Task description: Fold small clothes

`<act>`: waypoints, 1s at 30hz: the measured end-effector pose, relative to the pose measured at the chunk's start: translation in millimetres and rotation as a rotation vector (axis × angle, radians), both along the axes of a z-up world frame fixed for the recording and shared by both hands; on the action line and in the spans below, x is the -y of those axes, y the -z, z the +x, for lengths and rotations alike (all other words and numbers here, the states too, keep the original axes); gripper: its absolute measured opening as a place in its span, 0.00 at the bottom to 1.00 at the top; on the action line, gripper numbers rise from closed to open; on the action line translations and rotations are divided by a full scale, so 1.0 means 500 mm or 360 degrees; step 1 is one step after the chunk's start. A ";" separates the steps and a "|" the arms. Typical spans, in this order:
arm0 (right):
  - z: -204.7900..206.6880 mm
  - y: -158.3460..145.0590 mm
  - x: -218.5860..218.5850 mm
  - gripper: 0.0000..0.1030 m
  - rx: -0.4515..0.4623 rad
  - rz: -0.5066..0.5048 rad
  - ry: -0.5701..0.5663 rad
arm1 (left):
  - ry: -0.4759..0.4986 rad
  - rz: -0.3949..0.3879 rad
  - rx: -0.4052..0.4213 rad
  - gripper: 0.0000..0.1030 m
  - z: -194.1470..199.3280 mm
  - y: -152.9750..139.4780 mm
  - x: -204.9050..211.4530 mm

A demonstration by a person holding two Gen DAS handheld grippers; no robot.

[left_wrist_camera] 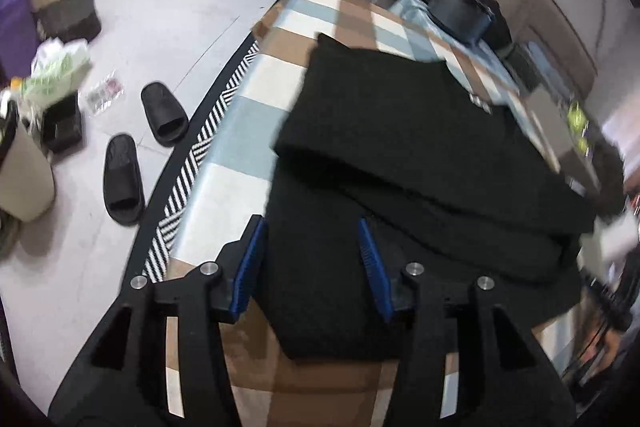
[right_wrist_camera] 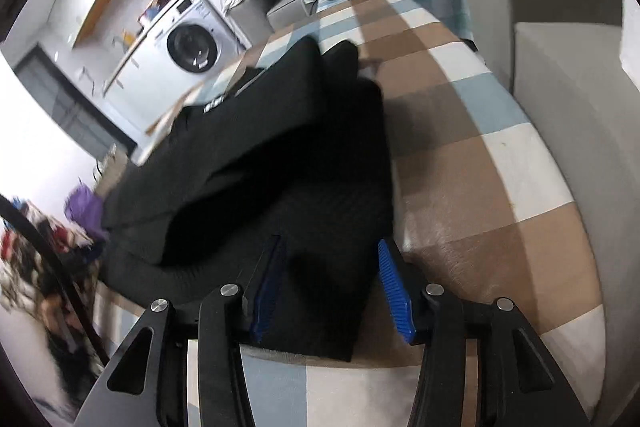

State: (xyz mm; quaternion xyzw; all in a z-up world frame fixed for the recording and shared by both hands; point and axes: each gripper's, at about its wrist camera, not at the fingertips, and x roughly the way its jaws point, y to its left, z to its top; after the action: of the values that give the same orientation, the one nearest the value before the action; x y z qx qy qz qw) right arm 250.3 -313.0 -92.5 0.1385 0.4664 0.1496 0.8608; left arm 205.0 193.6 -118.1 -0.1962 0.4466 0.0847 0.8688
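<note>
Mid-fold on a dark garment. The black garment point(left_wrist_camera: 420, 155) lies on the checked table point(left_wrist_camera: 248, 115), one layer already doubled over the other, its near edge running under both of my grippers. My left gripper point(left_wrist_camera: 312, 247) has its jaws wide apart, straddling the near left part of the cloth and gripping nothing; my right gripper point(right_wrist_camera: 332, 267) is likewise wide open over the near right corner. To do this step well, I judge both jaws should close on the same near hem, catching every layer, then lift and carry evenly so the edge lands square on the far side. The washing machine point(right_wrist_camera: 192, 47) stands well clear.
</note>
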 end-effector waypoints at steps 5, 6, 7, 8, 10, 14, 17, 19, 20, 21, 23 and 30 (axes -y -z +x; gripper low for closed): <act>0.004 0.011 -0.031 0.48 0.0039 -0.0071 -0.0064 | 0.0046 0.0138 -0.0041 0.42 0.007 0.006 0.045; 0.005 0.013 -0.036 0.48 0.0047 -0.0101 -0.0069 | 0.0055 0.0145 -0.0045 0.39 0.010 0.006 0.050; 0.003 0.012 -0.040 0.43 0.0053 -0.0116 -0.0077 | 0.0069 0.0159 -0.0049 0.37 0.012 0.006 0.054; 0.001 0.011 -0.043 0.39 0.0055 -0.0125 -0.0089 | 0.0088 0.0182 -0.0052 0.33 0.016 0.006 0.061; 0.000 0.013 -0.046 0.33 0.0052 -0.0121 -0.0103 | 0.0137 0.0206 -0.0051 0.27 0.014 0.006 0.075; 0.005 0.013 -0.056 0.24 0.0059 -0.0136 -0.0137 | 0.0187 0.0306 -0.0057 0.27 0.012 0.006 0.100; 0.001 0.016 -0.058 0.23 0.0067 -0.0137 -0.0146 | 0.0187 0.0313 -0.0052 0.27 0.006 0.007 0.106; -0.002 0.016 -0.058 0.22 0.0062 -0.0130 -0.0150 | 0.0201 0.0327 -0.0052 0.27 -0.002 0.007 0.116; -0.006 0.016 -0.057 0.22 0.0056 -0.0126 -0.0150 | 0.0209 0.0331 -0.0054 0.27 -0.002 0.008 0.122; -0.006 0.016 -0.057 0.22 0.0052 -0.0124 -0.0152 | 0.0224 0.0336 -0.0057 0.27 -0.010 0.007 0.129; -0.007 0.016 -0.055 0.22 0.0048 -0.0119 -0.0152 | 0.0237 0.0327 -0.0064 0.27 -0.028 0.004 0.137; -0.045 0.018 -0.029 0.22 0.0014 -0.0097 -0.0133 | 0.0274 0.0323 -0.0078 0.27 -0.114 -0.003 0.155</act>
State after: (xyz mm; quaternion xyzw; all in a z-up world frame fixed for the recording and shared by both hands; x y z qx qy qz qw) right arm 227.6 -298.4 -101.6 0.0921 0.4723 0.1717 0.8596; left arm 147.8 116.2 -116.8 -0.0661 0.4722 0.0592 0.8770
